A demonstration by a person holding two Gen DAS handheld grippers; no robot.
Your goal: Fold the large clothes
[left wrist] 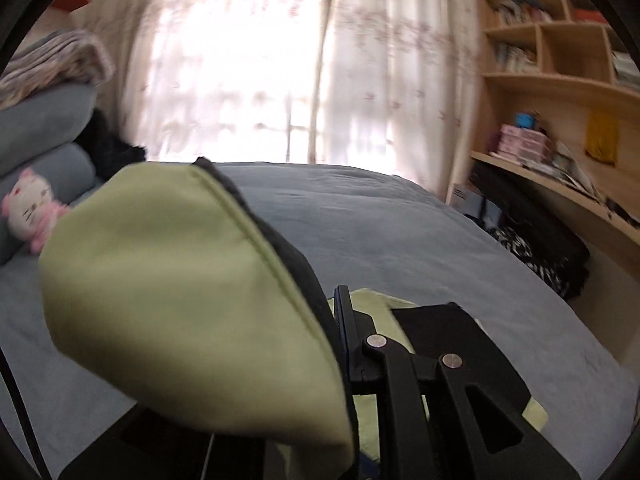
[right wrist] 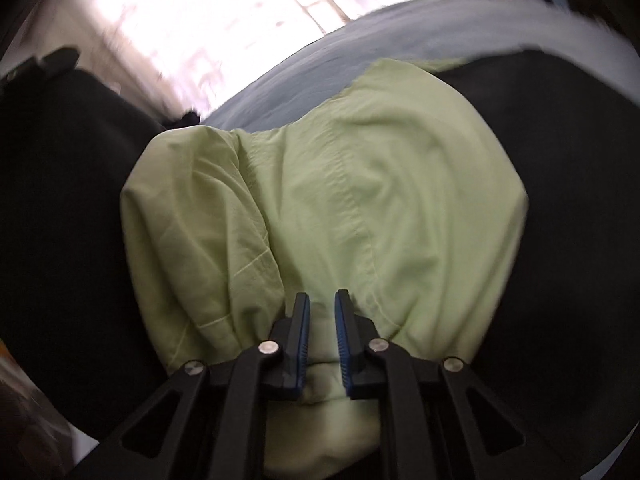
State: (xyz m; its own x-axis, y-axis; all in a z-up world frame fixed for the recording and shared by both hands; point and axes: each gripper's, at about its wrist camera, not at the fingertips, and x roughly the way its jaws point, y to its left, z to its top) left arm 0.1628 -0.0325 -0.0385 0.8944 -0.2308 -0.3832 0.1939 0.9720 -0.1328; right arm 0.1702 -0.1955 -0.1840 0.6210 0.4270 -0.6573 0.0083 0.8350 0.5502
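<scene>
A: Start at the right tool (right wrist: 322, 300); how do its jaws stand?

B: Narrow; the two blue-padded fingers (right wrist: 343, 332) sit low in the middle of the right wrist view with a fold of the green garment (right wrist: 360, 184) bunched between them; the pads press on the cloth, so it is gripped.

A: And around that?

B: The pale green cloth spreads upward from the tool and fills the middle of the frame, wrinkled, with a stitched seam running up it; black fabric (right wrist: 64, 184) flanks it at the left and right; behind, toward the top, lies the blue-grey bed (right wrist: 288, 76), with a bright window above.

A: The left tool (left wrist: 340, 312)?

B: Only one finger shows, lower middle of the left wrist view; the other is hidden behind the cloth; the jaws are closed down on the green garment (left wrist: 168, 272), which billows from the tool across the lower left, black lining showing along its edge.

A: Further out?

B: The bed (left wrist: 380, 232) fills the middle; a pink and white plush toy (left wrist: 30, 208) lies at the left edge against grey pillows (left wrist: 44, 120); pale curtains (left wrist: 256, 60) glow at the top; wooden shelves (left wrist: 560, 52) stand at the upper right.
</scene>
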